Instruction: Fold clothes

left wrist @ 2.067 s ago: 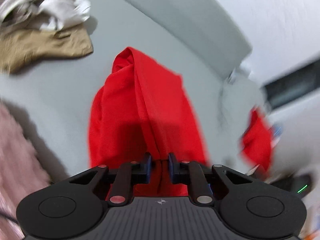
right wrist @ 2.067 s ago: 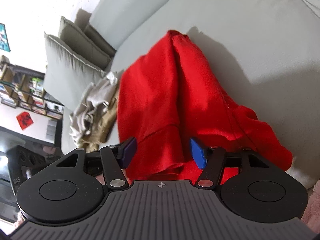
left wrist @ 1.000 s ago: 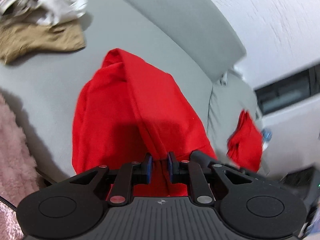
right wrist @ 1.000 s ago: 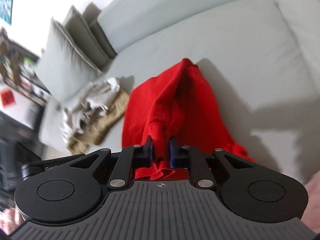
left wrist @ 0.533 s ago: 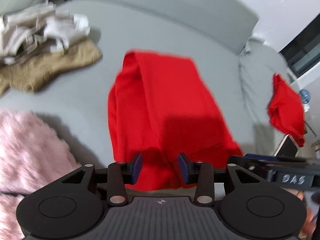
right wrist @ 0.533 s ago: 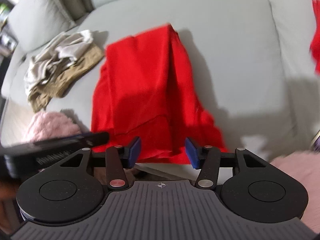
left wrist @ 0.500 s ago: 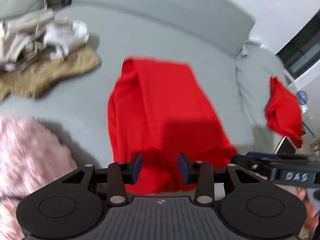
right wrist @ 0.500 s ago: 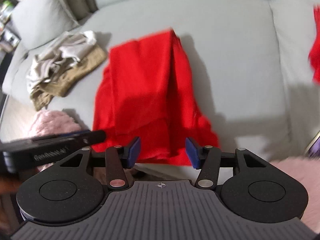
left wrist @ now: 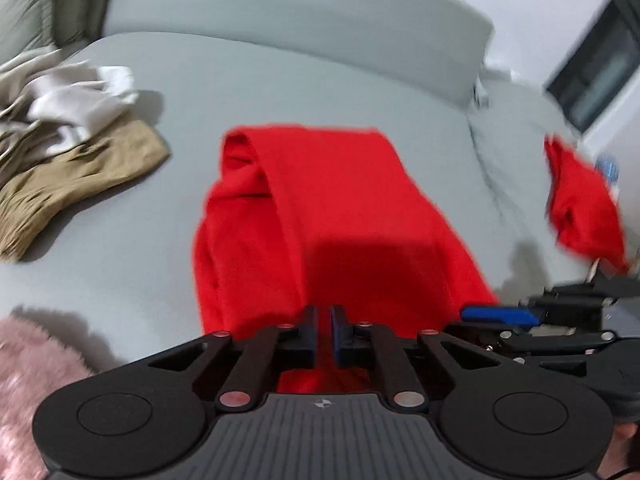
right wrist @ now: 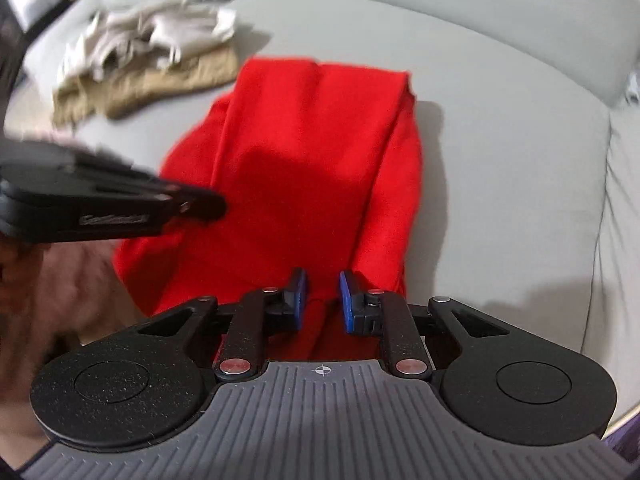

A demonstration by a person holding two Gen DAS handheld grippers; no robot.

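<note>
Lengthwise, the red garment (left wrist: 320, 208) lies on the grey sofa (left wrist: 120, 220), running away from both grippers. Left gripper (left wrist: 323, 334) and right gripper (right wrist: 322, 300), jaws just narrowed, sit side by side at its near hem; whether cloth is pinched is unclear.

Grey sofa (left wrist: 120, 208) w/ folded red garment (left wrist: 320, 216) mid-seat, tan+white clothes pile (left wrist: 68, 140) at left, 2nd red cloth (left wrist: 580, 204) at right.
</note>
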